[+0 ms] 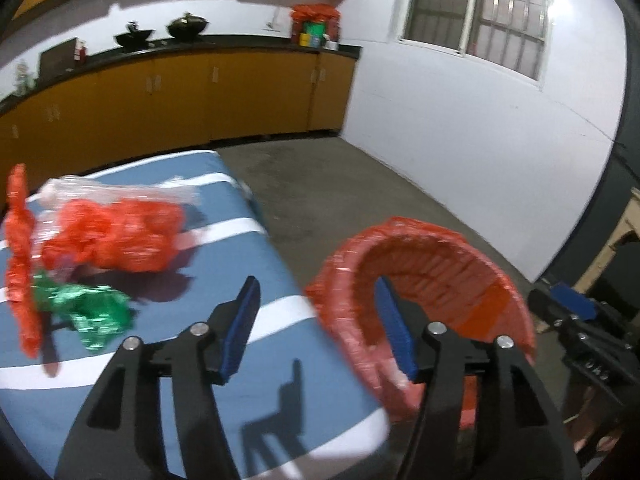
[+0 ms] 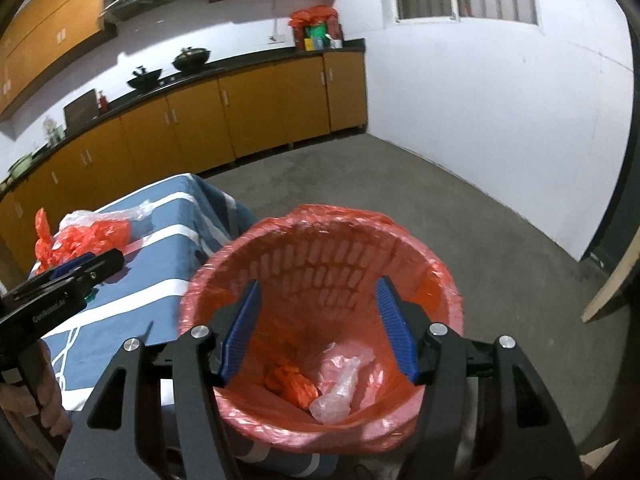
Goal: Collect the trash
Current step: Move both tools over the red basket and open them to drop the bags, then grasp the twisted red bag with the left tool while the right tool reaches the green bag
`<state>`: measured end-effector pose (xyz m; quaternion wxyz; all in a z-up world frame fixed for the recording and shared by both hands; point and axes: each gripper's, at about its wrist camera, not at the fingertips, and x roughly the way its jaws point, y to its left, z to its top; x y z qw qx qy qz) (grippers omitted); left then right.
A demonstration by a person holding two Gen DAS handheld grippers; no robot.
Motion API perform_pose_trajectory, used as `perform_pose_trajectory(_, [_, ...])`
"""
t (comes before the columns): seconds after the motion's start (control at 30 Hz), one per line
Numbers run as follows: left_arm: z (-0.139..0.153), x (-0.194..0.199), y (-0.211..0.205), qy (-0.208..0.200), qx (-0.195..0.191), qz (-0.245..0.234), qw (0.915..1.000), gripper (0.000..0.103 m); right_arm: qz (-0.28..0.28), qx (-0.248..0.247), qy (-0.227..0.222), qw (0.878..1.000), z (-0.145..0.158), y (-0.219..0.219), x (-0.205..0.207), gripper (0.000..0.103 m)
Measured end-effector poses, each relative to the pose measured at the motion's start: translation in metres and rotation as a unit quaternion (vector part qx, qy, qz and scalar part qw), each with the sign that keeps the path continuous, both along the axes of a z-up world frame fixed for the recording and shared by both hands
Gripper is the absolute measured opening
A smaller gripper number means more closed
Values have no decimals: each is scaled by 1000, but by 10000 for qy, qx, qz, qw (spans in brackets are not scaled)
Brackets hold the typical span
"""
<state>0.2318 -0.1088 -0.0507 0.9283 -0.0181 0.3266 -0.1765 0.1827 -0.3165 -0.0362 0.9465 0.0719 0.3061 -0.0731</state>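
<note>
Kitchen floor: lined bin [image 2: 320, 320] sits under right tool [image 2: 318, 328].

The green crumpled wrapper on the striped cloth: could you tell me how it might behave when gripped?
The green crumpled wrapper looks like thin shiny foil, so it probably crushes further and weighs little. Its glossy creases may slip. Lying beside the orange plastic bag, a push would likely slide it.

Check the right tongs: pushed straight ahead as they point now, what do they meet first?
Probably the inside of the red-lined trash basket: the right tongs stand open, aimed into its mouth, above the crumpled red bag at the bottom. Depth is unclear.
</note>
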Motion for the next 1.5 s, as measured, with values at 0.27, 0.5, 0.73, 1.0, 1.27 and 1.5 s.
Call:
perform_pose_trajectory(0.27, [3, -8, 71, -191, 246, 785, 9964, 65, 452, 2, -102, 9989, 8, 43, 10, 60])
perform_pose_trajectory(0.5, [3, -10, 144, -347, 535, 1622, 9847, 65, 878, 36, -120, 9961, 8, 88, 23, 60])
perform_pose_trajectory(0.73, [-9, 12, 217, -94, 563, 2557, 9651, 64, 1238, 88, -106, 9922, 5, 133, 42, 60])
perform_pose_trajectory(1.0, [-35, 49, 249, 599, 263, 2705, 9605, 56, 1640, 10, -29, 9865, -3, 179, 60, 60])
perform_pose_trajectory(1.27, [-45, 61, 247, 696, 332, 2469, 9660, 40, 1962, -28, 33, 9806, -9, 217, 76, 60])
perform_pose_trajectory(1.5, [-46, 45, 255, 598, 231, 2263, 9719, 21, 2329, -1, 150, 9724, -19, 250, 90, 60])
